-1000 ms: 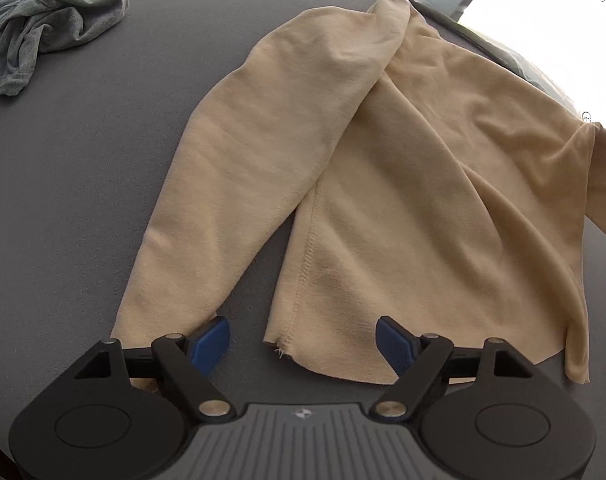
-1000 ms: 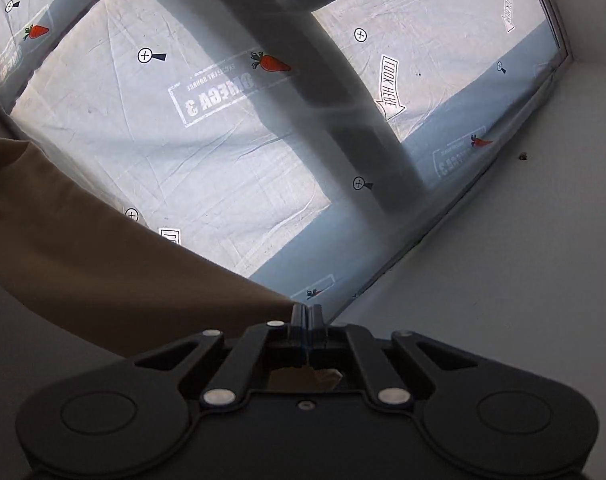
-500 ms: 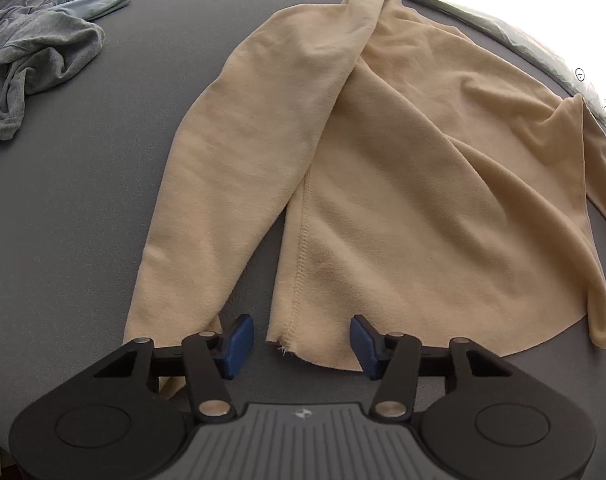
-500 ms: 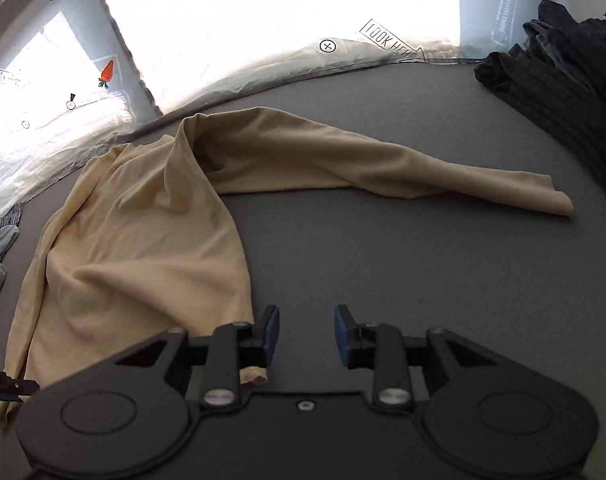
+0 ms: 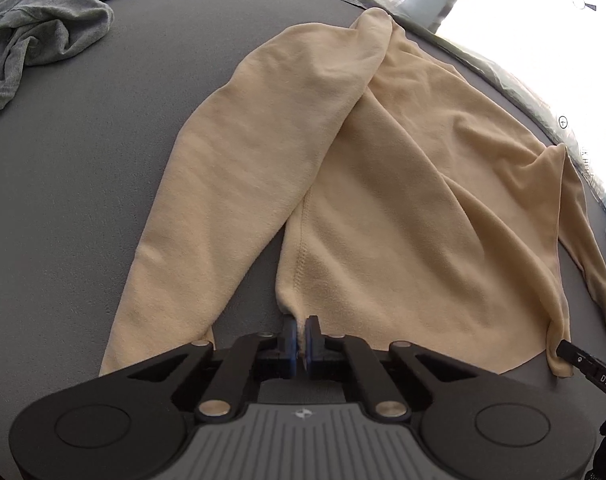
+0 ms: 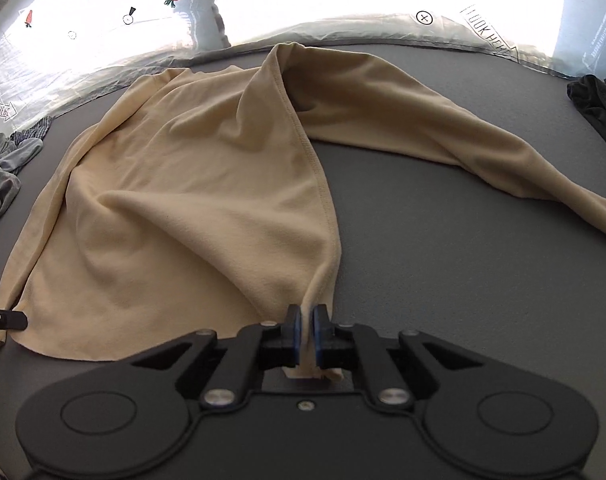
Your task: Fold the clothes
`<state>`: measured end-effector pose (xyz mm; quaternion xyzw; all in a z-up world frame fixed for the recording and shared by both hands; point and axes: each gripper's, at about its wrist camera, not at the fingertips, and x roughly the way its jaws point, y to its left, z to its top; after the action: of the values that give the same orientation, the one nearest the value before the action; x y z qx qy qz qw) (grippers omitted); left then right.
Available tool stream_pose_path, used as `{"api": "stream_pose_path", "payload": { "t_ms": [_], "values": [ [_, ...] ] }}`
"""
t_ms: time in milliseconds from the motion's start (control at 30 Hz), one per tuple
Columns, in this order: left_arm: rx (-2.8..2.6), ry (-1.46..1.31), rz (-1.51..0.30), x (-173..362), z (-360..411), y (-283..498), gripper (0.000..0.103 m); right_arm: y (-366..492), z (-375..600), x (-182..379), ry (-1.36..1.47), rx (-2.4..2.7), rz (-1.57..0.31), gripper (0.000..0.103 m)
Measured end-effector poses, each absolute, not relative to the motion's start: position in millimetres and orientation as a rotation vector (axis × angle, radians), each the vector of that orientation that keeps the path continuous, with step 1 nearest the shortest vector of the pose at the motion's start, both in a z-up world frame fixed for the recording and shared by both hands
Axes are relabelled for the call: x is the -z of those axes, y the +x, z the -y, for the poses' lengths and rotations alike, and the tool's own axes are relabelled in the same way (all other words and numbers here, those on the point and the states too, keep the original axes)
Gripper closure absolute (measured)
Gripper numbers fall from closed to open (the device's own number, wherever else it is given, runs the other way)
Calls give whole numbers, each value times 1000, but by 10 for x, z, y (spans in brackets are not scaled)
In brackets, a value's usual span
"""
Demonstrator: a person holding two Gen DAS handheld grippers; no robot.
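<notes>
A beige long-sleeved top [image 5: 403, 216] lies spread on the dark grey table [image 5: 103, 168], hem towards me. My left gripper [image 5: 301, 334] is shut on the hem's left corner, next to the left sleeve [image 5: 231, 184]. In the right wrist view the same top [image 6: 175, 200] fills the left half, and my right gripper [image 6: 307, 330] is shut on the hem's right corner, with cloth bunched between the pads. The right sleeve [image 6: 443, 120] trails off to the right. Each gripper's tip shows in the other view: the right one [image 5: 583, 364] and the left one [image 6: 3, 320].
A crumpled grey garment [image 5: 39, 36] lies at the far left of the table, also seen as grey cloth [image 6: 3, 168] in the right wrist view. Dark clothing [image 6: 599, 104] sits at the far right. Bright plastic sheeting [image 6: 103, 20] runs behind the table's far edge.
Both grippers went from open to shut, each closing on a bottom corner of the beige top. The right gripper earlier swung down from the window to the table.
</notes>
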<state>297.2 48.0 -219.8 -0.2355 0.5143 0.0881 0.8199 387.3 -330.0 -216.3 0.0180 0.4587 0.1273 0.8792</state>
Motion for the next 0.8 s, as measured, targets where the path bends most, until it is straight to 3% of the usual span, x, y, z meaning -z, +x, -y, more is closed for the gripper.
{"api": "stream_pose_path", "payload": {
  "t_ms": [200, 367, 500, 700, 800],
  "values": [
    [-184, -476, -935, 1615, -606, 2730, 100, 3571, 3469, 1659, 166, -277, -851, 100],
    [-190, -449, -881, 1230, -732, 2323, 100, 3232, 3523, 1716, 174, -251, -929, 101],
    [-188, -429, -937, 1272, -765, 1999, 100, 2962, 3563, 1775, 177, -227, -996, 101],
    [-220, -417, -1102, 1811, -678, 1707, 98, 2558, 3623, 1864, 180, -191, -1095, 100],
    [-227, -390, -1103, 1840, -679, 1675, 93, 2490, 3631, 1825, 176, -161, -1082, 89]
  ]
}}
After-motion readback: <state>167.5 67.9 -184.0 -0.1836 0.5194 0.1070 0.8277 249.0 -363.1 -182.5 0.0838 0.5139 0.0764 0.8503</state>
